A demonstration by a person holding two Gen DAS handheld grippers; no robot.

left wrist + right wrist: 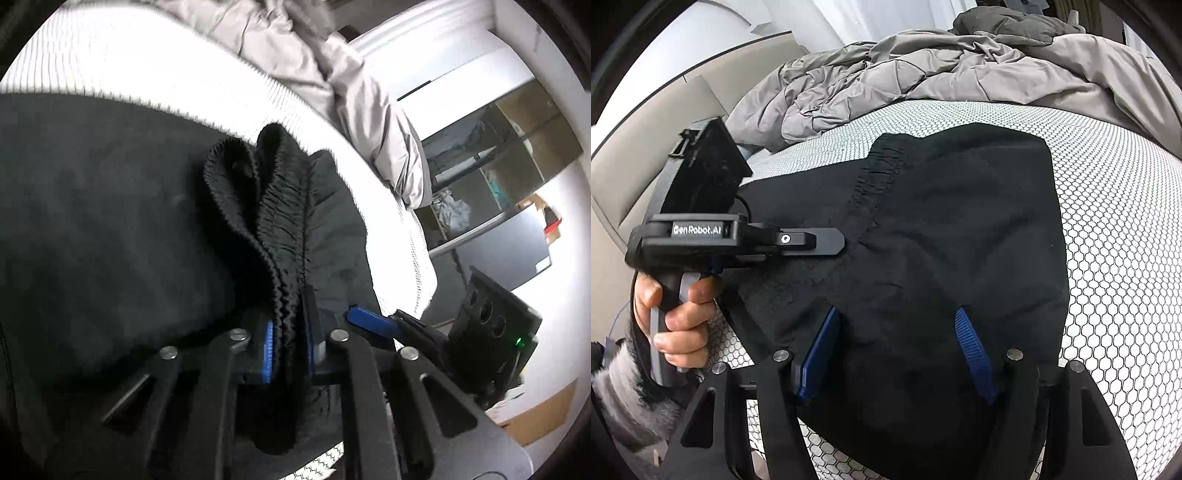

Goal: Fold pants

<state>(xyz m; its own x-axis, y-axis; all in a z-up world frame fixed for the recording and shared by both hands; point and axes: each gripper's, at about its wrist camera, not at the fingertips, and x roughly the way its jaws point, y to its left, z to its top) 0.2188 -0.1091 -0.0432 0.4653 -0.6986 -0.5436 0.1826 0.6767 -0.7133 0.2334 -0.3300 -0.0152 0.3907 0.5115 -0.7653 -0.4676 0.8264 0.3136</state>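
Observation:
Black pants (960, 229) lie spread on a white honeycomb-patterned mattress (1115, 229). In the left wrist view, the gathered elastic waistband (273, 221) stands up in a fold. My left gripper (290, 332) is shut on it, with its blue pads pressing from both sides. From the right wrist view, that left gripper (834, 240) reaches in over the pants' left edge, held by a hand (679, 314). My right gripper (897, 321) is open, its blue fingers (820, 347) wide apart and resting on the dark fabric near the front edge. One of its blue fingers (369, 319) shows beside the left gripper.
A rumpled grey duvet (923, 74) is piled at the far side of the mattress. A beige padded headboard (639, 155) runs along the left. Beyond the bed stand open shelves (498, 155), a dark panel (509, 251) and a cardboard box (543, 413).

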